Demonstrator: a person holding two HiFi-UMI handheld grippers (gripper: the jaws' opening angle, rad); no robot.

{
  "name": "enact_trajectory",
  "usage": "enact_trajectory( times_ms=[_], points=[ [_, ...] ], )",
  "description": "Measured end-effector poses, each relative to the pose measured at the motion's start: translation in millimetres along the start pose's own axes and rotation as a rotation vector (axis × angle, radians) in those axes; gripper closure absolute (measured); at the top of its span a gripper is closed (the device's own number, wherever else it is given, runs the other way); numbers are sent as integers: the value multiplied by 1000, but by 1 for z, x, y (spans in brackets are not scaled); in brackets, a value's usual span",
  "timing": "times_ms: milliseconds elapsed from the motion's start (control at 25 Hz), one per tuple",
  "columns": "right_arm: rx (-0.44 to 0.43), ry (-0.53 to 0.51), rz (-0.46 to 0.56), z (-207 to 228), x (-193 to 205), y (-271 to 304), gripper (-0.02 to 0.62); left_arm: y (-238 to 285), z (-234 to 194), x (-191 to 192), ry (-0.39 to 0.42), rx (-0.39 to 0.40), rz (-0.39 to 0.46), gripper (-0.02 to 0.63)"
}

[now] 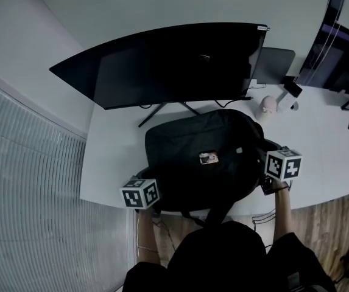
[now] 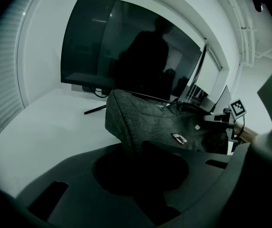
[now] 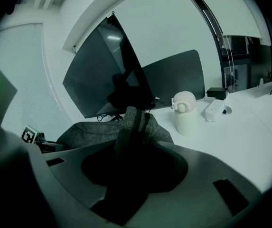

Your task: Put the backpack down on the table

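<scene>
The desk (image 1: 116, 163) lay white in front of us, with the wide dark monitor (image 1: 174, 66) standing across its far side. The backpack (image 1: 204, 160) sat between the monitor and the near edge, its long axis running left to right, and its straps (image 1: 214, 215) hung over the near edge toward us. We could not tell whether its base rested fully on the desk; in the left gripper view its left end looked raised. We held it at both ends: our left tool (image 2: 132, 148) was clenched on a fold of fabric at the left end, our right tool (image 3: 128, 144) on a thicker bunched fold at the right. The bag thus lay between the tools, neither hand nearer. We judged the coming move to be straight down, both ends together, clear of the small white bottle (image 3: 184, 110) near the bag's far right corner
</scene>
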State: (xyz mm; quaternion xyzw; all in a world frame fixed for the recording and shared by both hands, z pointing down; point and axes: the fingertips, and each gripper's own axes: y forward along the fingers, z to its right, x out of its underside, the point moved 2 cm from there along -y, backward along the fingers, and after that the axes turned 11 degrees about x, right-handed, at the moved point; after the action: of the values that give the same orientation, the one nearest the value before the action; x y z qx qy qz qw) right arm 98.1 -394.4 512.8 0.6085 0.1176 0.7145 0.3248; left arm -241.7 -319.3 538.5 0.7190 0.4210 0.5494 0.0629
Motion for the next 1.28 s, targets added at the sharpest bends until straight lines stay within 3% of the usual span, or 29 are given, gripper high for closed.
enact_trajectory(
  times_ms=[520, 1280],
  points=[
    [0, 39, -69, 10, 15, 18, 460, 11, -13, 4, -67, 20, -37, 518],
    [84, 67, -143, 29, 30, 30, 410, 21, -34, 14, -138, -81, -102, 384]
  ],
)
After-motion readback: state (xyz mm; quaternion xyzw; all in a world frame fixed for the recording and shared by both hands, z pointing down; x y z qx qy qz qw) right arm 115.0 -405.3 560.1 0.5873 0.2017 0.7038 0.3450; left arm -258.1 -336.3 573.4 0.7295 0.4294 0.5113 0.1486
